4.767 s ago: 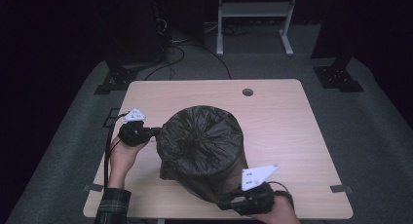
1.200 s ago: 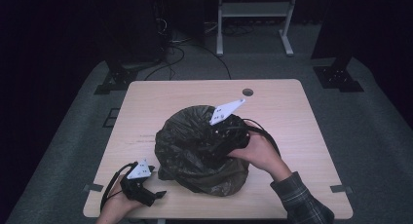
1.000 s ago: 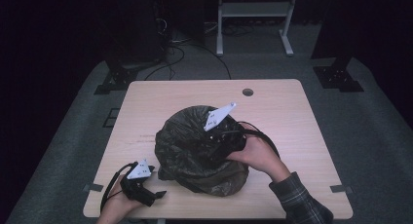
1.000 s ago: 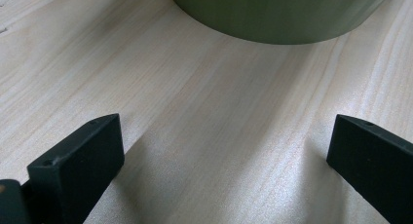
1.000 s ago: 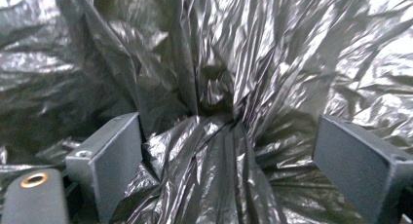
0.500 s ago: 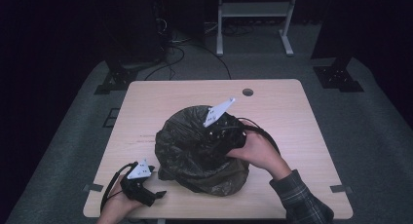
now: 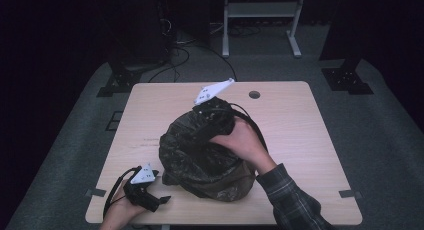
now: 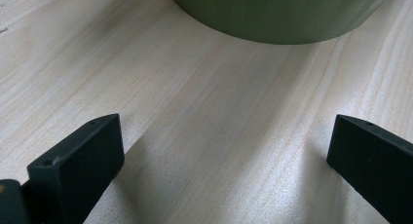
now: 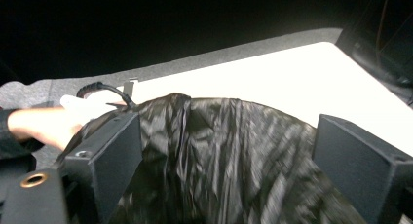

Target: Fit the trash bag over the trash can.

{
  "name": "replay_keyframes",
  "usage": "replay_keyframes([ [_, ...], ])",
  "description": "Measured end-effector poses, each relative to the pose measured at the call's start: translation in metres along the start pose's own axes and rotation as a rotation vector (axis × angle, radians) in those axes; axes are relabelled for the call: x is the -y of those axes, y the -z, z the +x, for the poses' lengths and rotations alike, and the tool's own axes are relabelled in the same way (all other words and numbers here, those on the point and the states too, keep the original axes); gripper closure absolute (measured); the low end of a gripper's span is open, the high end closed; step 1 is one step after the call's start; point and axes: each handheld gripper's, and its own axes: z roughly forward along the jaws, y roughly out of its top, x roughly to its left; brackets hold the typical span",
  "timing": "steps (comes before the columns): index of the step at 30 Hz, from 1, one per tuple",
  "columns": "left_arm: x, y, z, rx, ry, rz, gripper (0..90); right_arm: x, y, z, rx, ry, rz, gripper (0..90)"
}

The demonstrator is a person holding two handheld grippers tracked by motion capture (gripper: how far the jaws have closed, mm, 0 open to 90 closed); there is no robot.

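My left claw low at desk near-left corner, jaws wide apart on bare wood, nothing between them. Just ahead in left gripper view: green bin wall, rounded, standing on desk. Centre: black bin bag draped over bin, crumpled, covering top. My right claw over bag's far side, jaws spread with bag plastic between them, not pinched. Right gripper view blurred. Cable hole far right of desk, well apart. Frame legs on floor beyond.
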Motion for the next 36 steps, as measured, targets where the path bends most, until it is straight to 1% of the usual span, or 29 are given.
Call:
replay_keyframes([
  [2, 0.0, 0.0, 0.0, 0.0, 0.0, 0.0, 0.0, -0.001, -0.013, 0.001, -0.013, -0.005, 0.028, 10.2],
  [4, 0.0, 0.0, 0.0, 0.0, -0.001, 0.001, 0.0, 0.001, -0.025, 0.002, -0.02, 0.008, 0.07, 10.1],
  [9, 0.0, 0.0, 0.0, 0.0, -0.001, 0.001, 0.0, 0.006, -0.049, 0.006, -0.034, 0.01, 0.208, 9.9],
  [11, 0.0, 0.0, 0.0, 0.0, -0.001, 0.002, 0.0, 0.007, -0.056, 0.006, -0.024, 0.017, 0.26, 9.9],
  [12, 0.0, 0.0, 0.0, 0.001, 0.001, 0.002, 0.0, 0.007, -0.059, 0.006, -0.021, 0.012, 0.283, 9.9],
  [14, 0.0, 0.0, 0.0, 0.001, 0.001, 0.001, 0.0, 0.008, -0.064, 0.005, -0.016, 0.016, 0.321, 9.9],
  [16, 0.0, 0.0, 0.0, 0.0, 0.001, 0.001, 0.0, 0.01, -0.067, 0.004, -0.014, 0.016, 0.348, 9.9],
  [17, 0.0, 0.0, 0.0, 0.0, 0.001, 0.001, 0.0, 0.011, -0.069, 0.004, -0.012, 0.005, 0.369, 9.9],
  [20, 0.0, 0.0, 0.0, 0.0, 0.0, 0.0, 0.0, 0.015, -0.074, 0.003, -0.002, 0.005, 0.442, 9.9],
  [21, 0.0, 0.0, 0.0, 0.0, 0.0, 0.001, 0.0, 0.015, -0.074, 0.003, 0.003, 0.009, 0.445, 9.9],
  [22, 0.0, 0.0, 0.0, 0.0, 0.001, 0.001, 0.0, 0.015, -0.072, 0.003, 0.011, 0.014, 0.427, 9.9],
  [24, 0.0, 0.0, 0.0, 0.0, 0.001, 0.001, 0.0, 0.01, -0.063, 0.004, 0.03, 0.01, 0.369, 9.9],
  [26, 0.0, 0.0, 0.0, 0.0, 0.001, 0.001, 0.0, 0.005, -0.049, 0.003, 0.055, 0.004, 0.308, 9.9],
  [28, 0.0, 0.0, 0.0, 0.0, 0.001, 0.002, 0.0, 0.001, -0.038, 0.0, 0.082, 0.009, 0.269, 9.9],
  [30, 0.0, 0.0, 0.0, 0.0, 0.001, 0.001, 0.0, -0.001, -0.027, -0.004, 0.106, -0.001, 0.233, 9.9],
  [32, 0.0, 0.0, 0.0, 0.0, 0.001, 0.001, 0.0, 0.0, -0.022, -0.01, 0.12, -0.017, 0.223, 9.9],
  [34, 0.0, 0.0, 0.0, 0.0, 0.001, 0.001, 0.0, 0.002, -0.023, -0.015, 0.133, -0.039, 0.239, 9.9],
  [36, 0.0, 0.0, 0.0, 0.0, 0.001, 0.001, 0.0, 0.005, -0.029, -0.019, 0.142, -0.054, 0.274, 9.9],
])
